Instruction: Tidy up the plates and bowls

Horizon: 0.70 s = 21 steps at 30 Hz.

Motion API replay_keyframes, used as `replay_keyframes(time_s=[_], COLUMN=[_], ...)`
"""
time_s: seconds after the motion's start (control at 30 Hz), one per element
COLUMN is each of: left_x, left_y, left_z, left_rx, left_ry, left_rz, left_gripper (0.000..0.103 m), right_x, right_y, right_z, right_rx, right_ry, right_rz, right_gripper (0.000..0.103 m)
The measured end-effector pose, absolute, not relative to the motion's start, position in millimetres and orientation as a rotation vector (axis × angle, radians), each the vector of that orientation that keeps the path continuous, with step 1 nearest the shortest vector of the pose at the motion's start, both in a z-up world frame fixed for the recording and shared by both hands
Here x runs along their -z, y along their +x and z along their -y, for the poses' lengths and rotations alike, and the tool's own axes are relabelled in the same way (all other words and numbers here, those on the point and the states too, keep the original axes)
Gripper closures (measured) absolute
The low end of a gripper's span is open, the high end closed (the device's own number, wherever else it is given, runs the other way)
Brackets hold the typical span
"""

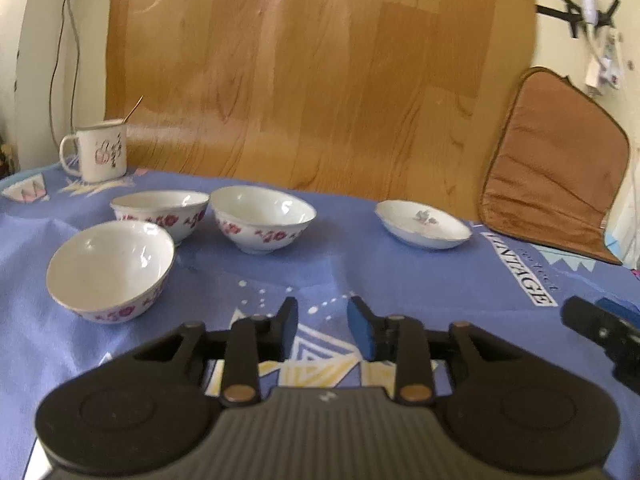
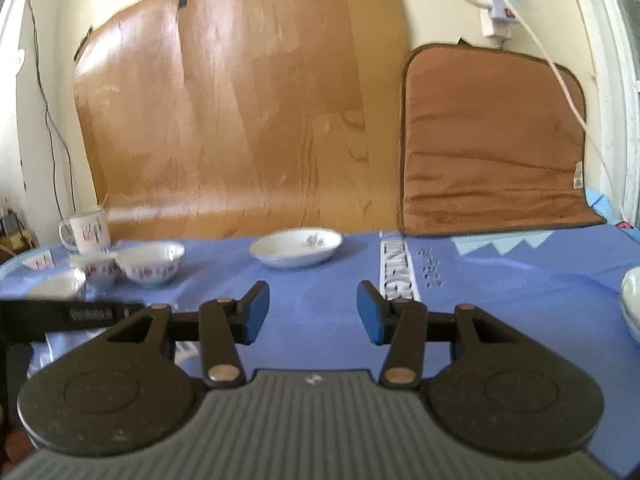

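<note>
Three white bowls with red flowers stand on the blue cloth at the left: a near one (image 1: 110, 270), a back left one (image 1: 160, 212) and a middle one (image 1: 262, 218). A shallow white plate (image 1: 424, 224) sits further right. My left gripper (image 1: 322, 320) is open and empty, low over the cloth in front of them. My right gripper (image 2: 312, 308) is open and empty, with the plate (image 2: 296, 247) ahead of it and the bowls (image 2: 150, 262) to its left. Another white dish (image 2: 632, 300) shows at the right edge.
A white enamel mug (image 1: 100, 152) stands at the back left. A wood-grain board (image 1: 312, 80) and a brown cushion (image 1: 556, 176) lean against the wall behind the table. Cables hang on the wall at right. The right gripper's fingers (image 1: 600, 328) show at the left wrist view's right edge.
</note>
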State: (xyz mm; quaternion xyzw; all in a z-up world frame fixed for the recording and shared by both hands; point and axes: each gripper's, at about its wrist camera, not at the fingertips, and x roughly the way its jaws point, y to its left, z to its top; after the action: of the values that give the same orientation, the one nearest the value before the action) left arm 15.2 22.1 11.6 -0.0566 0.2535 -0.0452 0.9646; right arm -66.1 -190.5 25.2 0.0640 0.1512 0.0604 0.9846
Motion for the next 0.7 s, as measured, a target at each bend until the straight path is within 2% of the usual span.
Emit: replay_keyframes(time_s=[0.3, 0.47, 0.7], left_x=[-11.8, -12.1, -12.0], left_y=[14.3, 12.8, 11.9], left_z=[-19.8, -20.4, -19.8], left_rx=[0.115, 0.118, 0.118], left_ry=[-0.106, -0.112, -0.112], left_rz=[-0.494, -0.491, -0.489], left_gripper=[0.065, 0.062, 0.059], right_x=[-24.8, -24.8, -24.9], right_y=[-70.5, -73.0, -73.5], right_z=[197.2, 196.3, 196.7], right_rx=[-0.122, -0.126, -0.131], right_ry=[0.183, 0.18, 0.183], right_rz=[-0.268, -0.258, -0.255], right_gripper=[0.05, 0.042, 0.042])
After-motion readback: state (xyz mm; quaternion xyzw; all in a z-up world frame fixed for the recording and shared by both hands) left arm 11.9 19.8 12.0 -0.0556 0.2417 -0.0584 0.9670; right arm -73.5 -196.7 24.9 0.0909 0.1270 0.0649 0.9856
